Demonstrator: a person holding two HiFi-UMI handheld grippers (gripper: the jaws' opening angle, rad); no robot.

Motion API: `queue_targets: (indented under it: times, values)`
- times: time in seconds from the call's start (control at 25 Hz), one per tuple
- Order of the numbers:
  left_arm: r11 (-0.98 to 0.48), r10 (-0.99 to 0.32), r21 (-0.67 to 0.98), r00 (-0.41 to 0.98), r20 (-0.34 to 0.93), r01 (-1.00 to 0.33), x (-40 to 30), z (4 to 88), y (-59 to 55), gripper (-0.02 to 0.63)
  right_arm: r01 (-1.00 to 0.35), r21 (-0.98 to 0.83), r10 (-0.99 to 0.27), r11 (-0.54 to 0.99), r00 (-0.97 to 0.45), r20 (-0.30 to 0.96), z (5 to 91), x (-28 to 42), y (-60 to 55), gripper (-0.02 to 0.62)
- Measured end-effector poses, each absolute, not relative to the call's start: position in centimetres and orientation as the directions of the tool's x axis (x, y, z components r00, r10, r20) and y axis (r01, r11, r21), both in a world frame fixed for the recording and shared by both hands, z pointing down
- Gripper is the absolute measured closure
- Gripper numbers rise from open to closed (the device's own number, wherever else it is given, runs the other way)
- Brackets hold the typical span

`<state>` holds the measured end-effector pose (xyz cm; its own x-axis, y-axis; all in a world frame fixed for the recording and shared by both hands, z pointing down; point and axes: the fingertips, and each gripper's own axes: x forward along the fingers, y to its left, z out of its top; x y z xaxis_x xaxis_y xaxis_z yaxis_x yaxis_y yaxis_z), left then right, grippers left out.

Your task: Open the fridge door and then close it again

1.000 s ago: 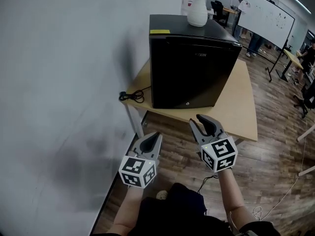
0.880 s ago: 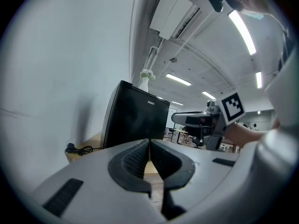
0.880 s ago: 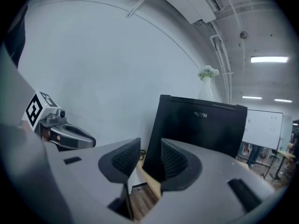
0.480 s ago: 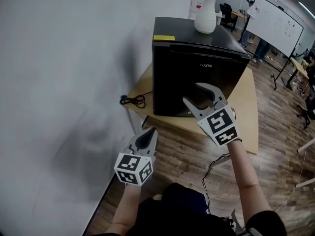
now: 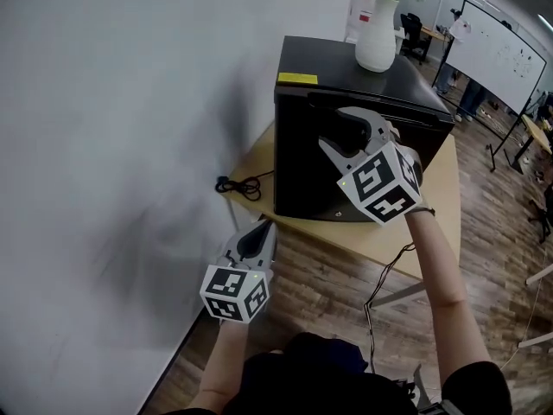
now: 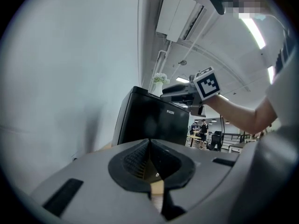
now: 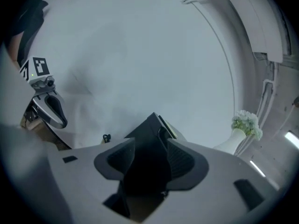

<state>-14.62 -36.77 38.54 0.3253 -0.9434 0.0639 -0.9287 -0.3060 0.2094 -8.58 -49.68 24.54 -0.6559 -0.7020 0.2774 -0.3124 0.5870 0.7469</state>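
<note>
The jaws of my right gripper [image 5: 335, 128] have just been opening, empty; the shut fridge [image 5: 298, 169] stands just ahead. I'd straddle its door edge squarely before clamping. My left gripper [image 5: 261, 233] has its jaws together.

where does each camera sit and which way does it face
Head view: on the person's head, facing steeply down at the fridge; both forearms, left gripper and right gripper show.
Left gripper view: on the left gripper, facing across at the fridge; its shut jaws, the right gripper and forearm show.
Right gripper view: on the right gripper, facing the fridge's top corner past its jaws, just opening, nothing gripped; the left gripper shows.
All share the fridge and vase.
</note>
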Motion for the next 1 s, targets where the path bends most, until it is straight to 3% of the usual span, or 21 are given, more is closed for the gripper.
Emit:
queue_targets:
  times: [0.56, 1.0]
  values:
    - [-0.258, -0.958, 0.219, 0.279, 0.068, -0.941, -16.6, 38.9, -38.3, 0.597, -0.062, 0.857, -0.752, 0.512, -0.514, 0.412, 26.5, -11.4, -54.3, 0.437]
    - [-0.246, -0.957, 0.252, 0.276, 0.09, -0.936, -16.5, 40.6, -37.9, 0.597, -0.005, 0.87, -0.788, 0.493, -0.426, 0.444, 27.1, -11.5, -55.2, 0.469]
